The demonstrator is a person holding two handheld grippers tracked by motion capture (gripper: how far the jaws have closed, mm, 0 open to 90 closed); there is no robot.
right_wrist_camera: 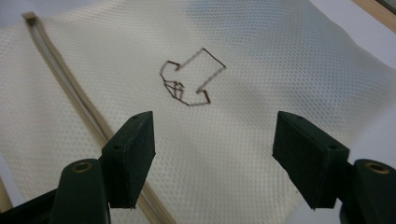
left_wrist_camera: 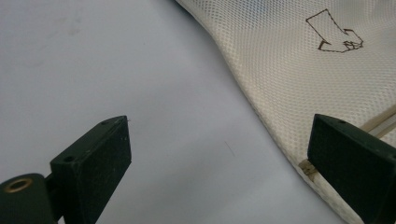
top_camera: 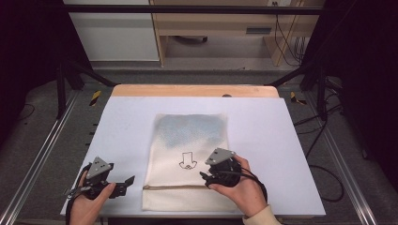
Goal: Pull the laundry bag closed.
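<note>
A cream mesh bag (top_camera: 190, 136) lies flat in the middle of the white table (top_camera: 126, 122). A dark arrow outline (top_camera: 187, 161) is drawn on it, and a zipper (top_camera: 173, 187) runs across its near end. My left gripper (top_camera: 127, 184) rests on the table just left of the bag. In the left gripper view it (left_wrist_camera: 219, 154) is open over bare table, with the bag's edge (left_wrist_camera: 289, 70) by its right jaw. My right gripper (top_camera: 204, 177) hovers over the bag's near right part. It (right_wrist_camera: 215, 140) is open with nothing between its jaws, above the mesh between the arrow (right_wrist_camera: 189, 77) and the zipper (right_wrist_camera: 70, 88).
A wooden strip (top_camera: 192, 90) borders the table's far edge. Metal rails (top_camera: 42, 154) run along both sides, with black frame posts (top_camera: 61, 89) at the far corners. Cables (top_camera: 324, 178) lie on the floor to the right.
</note>
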